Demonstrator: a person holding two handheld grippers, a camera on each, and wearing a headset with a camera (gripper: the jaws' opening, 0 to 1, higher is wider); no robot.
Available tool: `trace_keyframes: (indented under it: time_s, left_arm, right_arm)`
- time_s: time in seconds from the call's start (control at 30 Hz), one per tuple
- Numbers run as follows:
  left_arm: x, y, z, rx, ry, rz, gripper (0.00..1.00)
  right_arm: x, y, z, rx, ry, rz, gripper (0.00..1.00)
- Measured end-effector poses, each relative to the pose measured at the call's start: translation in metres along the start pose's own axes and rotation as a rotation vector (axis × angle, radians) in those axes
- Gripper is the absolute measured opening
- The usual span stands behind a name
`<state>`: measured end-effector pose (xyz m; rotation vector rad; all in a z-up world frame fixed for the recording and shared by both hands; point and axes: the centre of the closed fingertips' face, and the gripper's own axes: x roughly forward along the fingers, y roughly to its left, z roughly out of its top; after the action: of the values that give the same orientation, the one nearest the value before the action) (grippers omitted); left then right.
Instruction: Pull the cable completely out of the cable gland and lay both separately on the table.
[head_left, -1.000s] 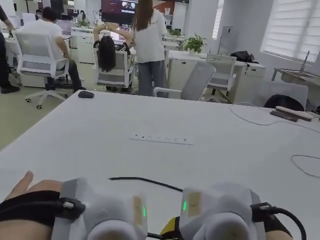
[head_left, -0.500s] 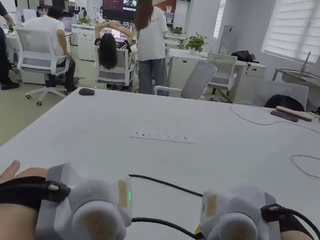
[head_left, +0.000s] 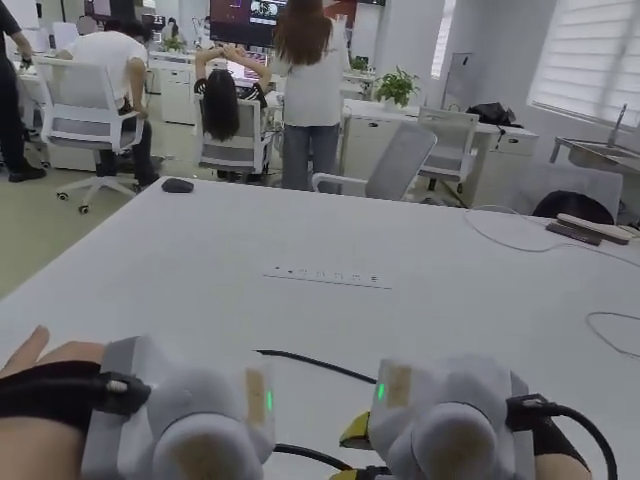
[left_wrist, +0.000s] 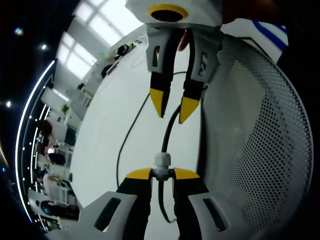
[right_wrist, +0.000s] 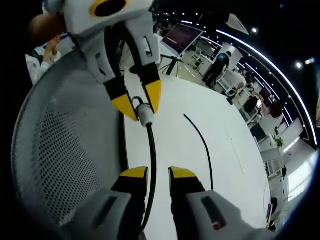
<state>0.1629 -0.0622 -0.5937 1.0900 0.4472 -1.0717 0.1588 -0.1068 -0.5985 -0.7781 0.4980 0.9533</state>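
Sitting low and side by side, are they, the two grippers?

Yes. In the head view both are hovering at the near edge of the white table (head_left: 400, 250), backs toward the camera, each showing a green light. The left hand (head_left: 45, 368) is lying behind its gripper, with a black strap running across it.

What is the left gripper doing?

The left gripper (left_wrist: 161, 174) is pointing at the other one, nose to nose. Its yellow-tipped jaws are clamping the white cable gland (left_wrist: 161, 164) from both sides, and the gland is sitting right at the tips.

And the cable?

The black cable (left_wrist: 170, 131) is coming out of the gland's front end and running straight toward the right gripper (right_wrist: 158, 174). It is passing in between that gripper's jaws. Off to the side, a slack stretch of black cable is lying in a curve on the table.

Is the right gripper pinching it?

It is not looking that way. In the right gripper view the jaws are standing a little apart. The cable is lying against one jaw, and a strip of white table is showing between it and the other jaw. So that claw is sitting loose around the cable, not biting.

So the cable is in the gland?

Yes, the two are joined, spanning the gap between the grippers. A grey mesh surface (left_wrist: 250, 130) is curving beside them.
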Motion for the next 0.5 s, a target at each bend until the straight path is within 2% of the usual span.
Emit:
trace_keyframes:
  time_s: [0.07,0.17,0.33,0.5]
  left_arm:
    - [0.000,-0.001,0.001,0.004,0.001,-0.003,0.16]
    - [0.000,-0.002,0.002,0.018,0.003,-0.003,0.16]
    - [0.000,-0.003,0.006,0.034,-0.002,-0.008,0.16]
    - [0.000,-0.003,0.005,0.034,-0.009,-0.016,0.16]
  right_arm:
    - [0.003,0.003,0.017,0.000,-0.052,0.009,0.14]
    - [0.008,0.009,0.027,-0.025,-0.070,0.031,0.11]
    - [0.011,0.013,0.030,-0.067,-0.061,0.043,0.05]
    - [0.011,0.013,0.028,-0.046,-0.072,0.055,0.04]
